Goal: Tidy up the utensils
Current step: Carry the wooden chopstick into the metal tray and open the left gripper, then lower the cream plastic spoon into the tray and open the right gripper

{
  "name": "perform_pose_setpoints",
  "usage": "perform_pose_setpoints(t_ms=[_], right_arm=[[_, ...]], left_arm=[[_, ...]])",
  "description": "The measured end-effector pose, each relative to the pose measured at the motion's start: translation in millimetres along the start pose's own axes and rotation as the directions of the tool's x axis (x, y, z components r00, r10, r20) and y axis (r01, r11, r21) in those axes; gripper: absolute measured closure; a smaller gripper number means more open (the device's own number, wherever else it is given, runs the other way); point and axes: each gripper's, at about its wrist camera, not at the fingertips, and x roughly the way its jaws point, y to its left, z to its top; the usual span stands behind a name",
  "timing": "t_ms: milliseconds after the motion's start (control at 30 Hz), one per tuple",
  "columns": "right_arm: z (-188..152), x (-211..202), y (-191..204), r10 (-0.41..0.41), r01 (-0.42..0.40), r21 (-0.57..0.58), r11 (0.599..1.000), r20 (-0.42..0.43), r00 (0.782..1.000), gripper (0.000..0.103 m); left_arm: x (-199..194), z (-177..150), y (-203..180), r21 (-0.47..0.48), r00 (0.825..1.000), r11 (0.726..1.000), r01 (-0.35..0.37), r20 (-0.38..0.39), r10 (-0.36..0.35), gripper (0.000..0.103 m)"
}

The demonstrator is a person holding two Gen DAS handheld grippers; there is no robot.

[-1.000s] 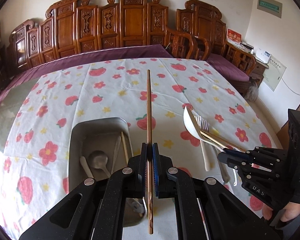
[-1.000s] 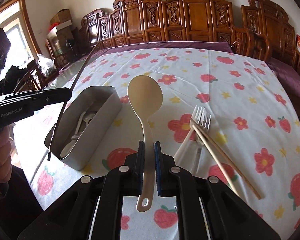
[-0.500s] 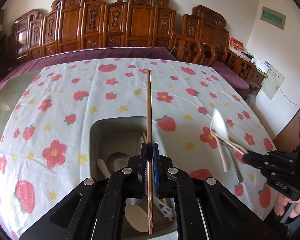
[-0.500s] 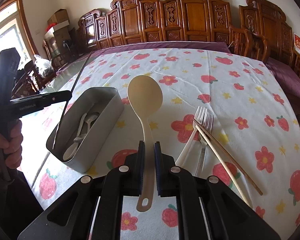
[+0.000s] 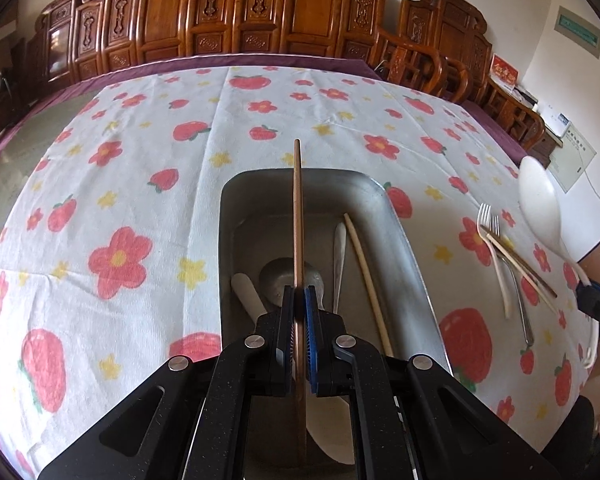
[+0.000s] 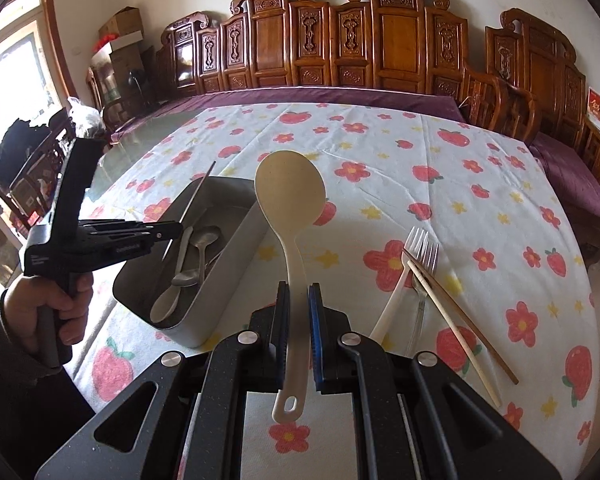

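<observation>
- While clamping the dark chopstick (image 5: 297,216) low on its shaft, has come down and across since a second ago: left gripper (image 5: 299,308) now directly above the metal tray (image 5: 412,248), where before hung short of it and off to its right side.
- Jaws of that left gripper all but closed, pads pressed on both sides of the thin stick. Stick running forward along the tray's length, tip reaching past the far wall. Cannot tell whether the lower end already touches anything inside.
- Means the drop-off looks close. Probably only a little more lowering, then a release, to lay the stick beside the pale chopstick (image 5: 366,276), the metal spoon (image 5: 280,280) and the white spoon (image 6: 168,300) already in the tray.
- Right gripper (image 6: 299,304) closed on the handle of the cream rice spoon (image 6: 290,200), bowl tilted up and away, clear of the table. Raised slightly against a second ago, grip the same.
- Held beside the tray, not over it; seemingly waiting its turn behind the chopstick.
- Further out on the tablecloth (image 6: 380,152), yet to be sorted: two forks (image 6: 420,246) and two loose chopsticks (image 6: 452,316), crossed in one small heap, well apart from the tray, touched by neither gripper.
- Farthest back, carved wooden chairs (image 6: 396,40) along the table's far edge; no part in the task.
</observation>
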Motion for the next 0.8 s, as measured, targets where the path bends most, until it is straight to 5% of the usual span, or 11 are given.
perform_pose_setpoints(t_ms=[333,567,800], right_arm=[[9,-10,21,-0.015,0.015,-0.032,0.999,0.004,1.0,0.092],[17,-4,40,0.003,-0.003,-0.048,0.999,-0.001,1.0,0.092],[24,18,65,0.037,-0.039,-0.061,0.997,-0.022,0.999,0.092]], left_arm=[[5,-3,-5,0.019,0.998,0.999,0.033,-0.047,-0.032,0.099],[-13,1,4,0.004,0.999,0.999,0.05,-0.008,-0.05,0.098],[-41,10,20,0.023,0.997,0.999,-0.025,0.072,0.023,0.098]])
